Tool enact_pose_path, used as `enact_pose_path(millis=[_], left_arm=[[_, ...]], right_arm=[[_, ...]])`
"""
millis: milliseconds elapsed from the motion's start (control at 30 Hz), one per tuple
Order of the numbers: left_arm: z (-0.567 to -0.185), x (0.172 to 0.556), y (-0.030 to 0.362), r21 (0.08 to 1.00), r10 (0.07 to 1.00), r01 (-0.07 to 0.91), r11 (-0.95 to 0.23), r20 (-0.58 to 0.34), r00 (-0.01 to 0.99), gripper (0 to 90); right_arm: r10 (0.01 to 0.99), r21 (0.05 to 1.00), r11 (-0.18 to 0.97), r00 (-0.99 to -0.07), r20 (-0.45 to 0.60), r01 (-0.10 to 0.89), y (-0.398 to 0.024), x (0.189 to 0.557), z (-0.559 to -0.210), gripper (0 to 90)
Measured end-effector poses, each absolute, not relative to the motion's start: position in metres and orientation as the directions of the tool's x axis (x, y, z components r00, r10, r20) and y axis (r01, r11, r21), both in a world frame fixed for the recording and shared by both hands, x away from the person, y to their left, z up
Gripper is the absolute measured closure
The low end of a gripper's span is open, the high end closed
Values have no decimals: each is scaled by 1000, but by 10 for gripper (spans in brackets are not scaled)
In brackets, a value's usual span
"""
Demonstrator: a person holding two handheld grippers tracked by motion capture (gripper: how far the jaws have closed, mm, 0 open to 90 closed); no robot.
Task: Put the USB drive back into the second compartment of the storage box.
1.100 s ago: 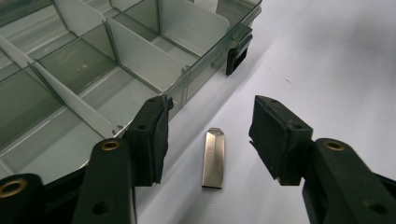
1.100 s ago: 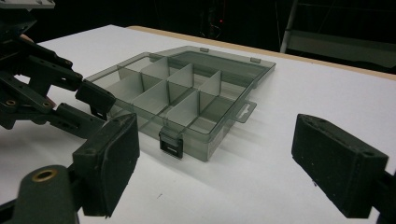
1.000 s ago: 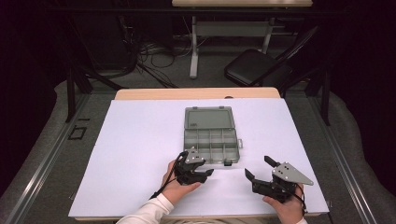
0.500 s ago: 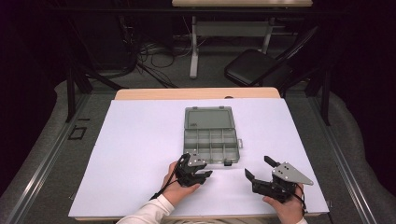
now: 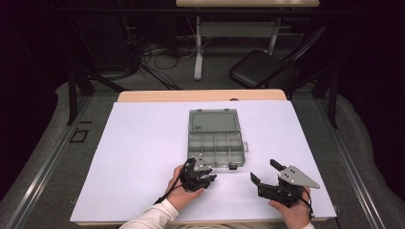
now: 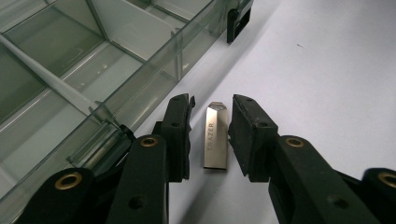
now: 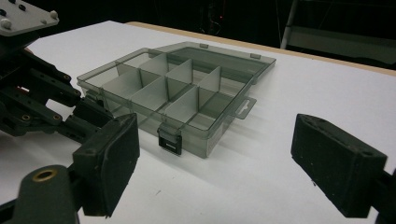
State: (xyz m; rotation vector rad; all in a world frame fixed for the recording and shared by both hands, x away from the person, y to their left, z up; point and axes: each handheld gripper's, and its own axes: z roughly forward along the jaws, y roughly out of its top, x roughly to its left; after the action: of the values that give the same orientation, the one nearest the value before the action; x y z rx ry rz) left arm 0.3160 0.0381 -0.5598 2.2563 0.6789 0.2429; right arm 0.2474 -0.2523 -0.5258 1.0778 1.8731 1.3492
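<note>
A small silver USB flash drive [image 6: 215, 137] lies flat on the white table, just beside the front wall of a clear grey compartment box [image 6: 70, 74]. My left gripper [image 6: 214, 105] is open, with one jaw on each side of the drive and a narrow gap on both sides. From above, the left gripper [image 5: 204, 171] sits at the front left corner of the box [image 5: 216, 138]. The box's lid lies open and its compartments look empty. My right gripper [image 5: 262, 170] stands wide open to the right with nothing between its pads [image 7: 112, 158].
The box's black latch [image 7: 169, 140] faces the near table edge. The right gripper view shows the left gripper's linkage [image 7: 42, 102] at its left. White table surface [image 5: 133, 157] spreads to the left and right of the box. A chair [image 5: 260, 69] stands beyond the table.
The left gripper has shifted very slightly at the box's front corner. The right gripper has not moved.
</note>
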Motion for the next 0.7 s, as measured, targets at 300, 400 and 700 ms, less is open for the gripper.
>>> enact_pose_path(millis=[300,400,700], left_arm=[[-561,315,36,710,534,374,-597,4,845,716],[-561,314,36,707,527,368,-603,7,850,733],[-562,314,36,709,518,366,-603,-1,855,762]], right_arm=[[864,948,161,-504,-1,273,-252,248,-526,152],[864,948,159,-503,1,275,-252,247,-526,152],[863,949,160,-505,0,273,-252,248,-526,152]])
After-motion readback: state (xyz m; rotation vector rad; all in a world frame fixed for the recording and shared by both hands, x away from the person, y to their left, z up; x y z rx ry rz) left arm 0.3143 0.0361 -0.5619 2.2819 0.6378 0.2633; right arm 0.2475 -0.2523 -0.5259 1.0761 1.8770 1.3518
